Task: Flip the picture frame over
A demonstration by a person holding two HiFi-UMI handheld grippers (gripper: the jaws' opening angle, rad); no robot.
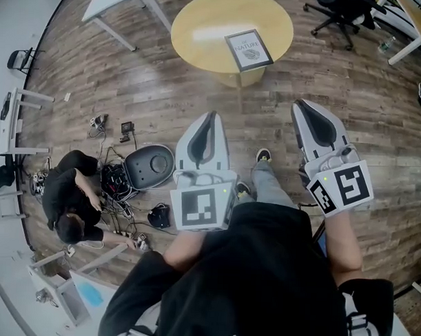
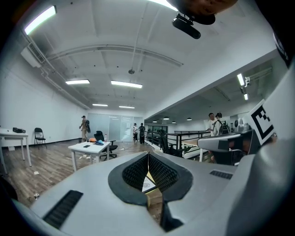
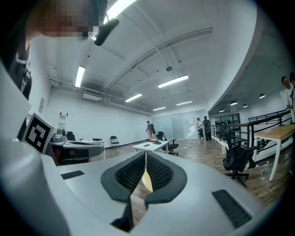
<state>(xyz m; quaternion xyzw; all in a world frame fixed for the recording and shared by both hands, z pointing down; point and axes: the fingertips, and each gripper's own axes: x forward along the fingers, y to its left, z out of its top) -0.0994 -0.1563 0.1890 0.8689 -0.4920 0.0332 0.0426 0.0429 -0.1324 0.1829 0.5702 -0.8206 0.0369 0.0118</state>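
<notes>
Not started — picture frame (image 1: 249,50) face-up on table (image 1: 201,33), well ahead of left gripper (image 1: 211,118) and right gripper (image 1: 301,106), both closed, empty.

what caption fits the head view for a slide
Both shut, the white left gripper and right gripper point at a round pale wooden table with a dark-edged picture frame lying face up

Open ahead over bare floor (image 1: 165,93) to the round table (image 1: 201,33) — free beside the picture frame (image 1: 248,50). Blocked left by cables (image 1: 117,181) and a crouching person (image 1: 72,193), right by an office chair (image 1: 343,11).
</notes>
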